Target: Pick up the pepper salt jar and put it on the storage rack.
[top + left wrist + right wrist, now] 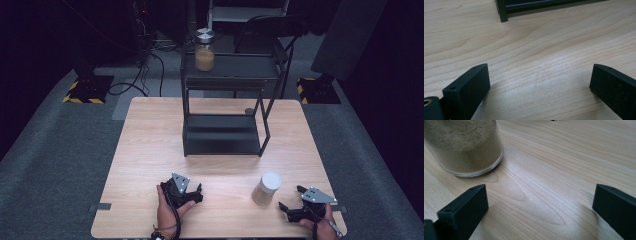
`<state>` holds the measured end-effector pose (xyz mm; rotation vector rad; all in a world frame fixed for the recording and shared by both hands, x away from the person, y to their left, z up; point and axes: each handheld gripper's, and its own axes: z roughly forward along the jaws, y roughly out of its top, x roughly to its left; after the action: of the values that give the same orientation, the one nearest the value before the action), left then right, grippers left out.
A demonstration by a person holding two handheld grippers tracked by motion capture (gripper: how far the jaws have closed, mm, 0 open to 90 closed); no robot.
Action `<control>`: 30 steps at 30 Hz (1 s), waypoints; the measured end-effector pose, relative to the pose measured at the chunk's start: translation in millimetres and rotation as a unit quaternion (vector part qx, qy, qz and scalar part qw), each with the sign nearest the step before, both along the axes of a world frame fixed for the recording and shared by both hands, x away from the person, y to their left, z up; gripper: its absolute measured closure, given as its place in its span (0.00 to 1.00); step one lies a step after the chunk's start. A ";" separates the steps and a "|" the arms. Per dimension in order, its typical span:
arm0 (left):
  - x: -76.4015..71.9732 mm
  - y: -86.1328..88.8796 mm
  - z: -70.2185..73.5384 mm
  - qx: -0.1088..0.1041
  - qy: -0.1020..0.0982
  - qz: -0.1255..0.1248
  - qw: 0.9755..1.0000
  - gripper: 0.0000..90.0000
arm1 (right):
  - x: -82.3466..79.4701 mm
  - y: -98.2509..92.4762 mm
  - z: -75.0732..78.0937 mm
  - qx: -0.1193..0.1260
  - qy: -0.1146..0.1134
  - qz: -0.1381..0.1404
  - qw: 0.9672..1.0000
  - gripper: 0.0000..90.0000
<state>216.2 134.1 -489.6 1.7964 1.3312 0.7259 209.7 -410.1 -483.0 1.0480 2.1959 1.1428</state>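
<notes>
A glass jar [266, 188] of tan powder with a white lid stands on the wooden table [150, 135] at the front right. A second jar [205, 52], silver-lidded with tan contents, rests on the top shelf of a black two-tier rack [223, 135] at the table's far middle. My left gripper [198, 194] lies low at the front centre, open and empty [540, 72]. My right gripper [290, 197] is open just right of the white-lidded jar. In the right gripper view that jar [466, 147] stands beyond the left jaw, outside the open gripper [540, 192].
The rack's front foot [504, 13] is ahead of the left gripper. Bare wood lies between the grippers and the rack. Grey carpet surrounds the table, with cables [145, 75] and two stand bases marked with yellow-black tape [85, 92] behind.
</notes>
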 end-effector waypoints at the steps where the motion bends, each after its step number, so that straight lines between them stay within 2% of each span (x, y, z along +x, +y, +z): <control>1: 0.0 0.0 0.0 0.000 0.000 0.000 1.000 0.03 | -0.3 0.2 -0.1 0.000 -0.001 0.000 1.000 0.00; 8: 0.2 -0.5 0.2 0.000 0.000 0.000 1.000 0.03 | -0.9 0.1 -0.1 -0.002 -0.003 0.001 1.000 0.00; 12: 0.3 -0.9 0.3 0.000 0.001 0.000 1.000 0.03 | -5.0 1.6 -2.0 -0.012 -0.021 0.007 1.000 0.00; 17: 0.5 -0.3 0.4 0.000 0.001 -0.003 1.000 0.03 | -18.6 11.9 -3.2 -0.039 -0.057 -0.005 0.998 0.00; 19: 0.6 -0.2 0.4 0.000 0.001 -0.004 1.000 0.03 | -23.0 14.3 0.2 -0.039 -0.070 -0.003 0.997 0.00; 21: 0.6 -0.2 0.4 0.000 0.001 -0.004 1.000 0.03 | -27.2 15.7 4.8 -0.029 -0.086 -0.001 0.996 0.00; 24: 0.6 0.0 0.4 0.000 0.001 -0.004 1.000 0.03 | -29.8 17.0 13.0 -0.018 -0.094 0.008 0.995 0.00; 30: 0.6 0.0 0.4 0.000 0.001 -0.005 1.000 0.03 | -31.5 15.0 18.8 0.032 -0.087 0.020 0.996 0.00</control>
<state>216.9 134.2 -489.2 1.8020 1.3231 0.7191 178.2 -395.1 -464.2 0.8970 2.0648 1.2785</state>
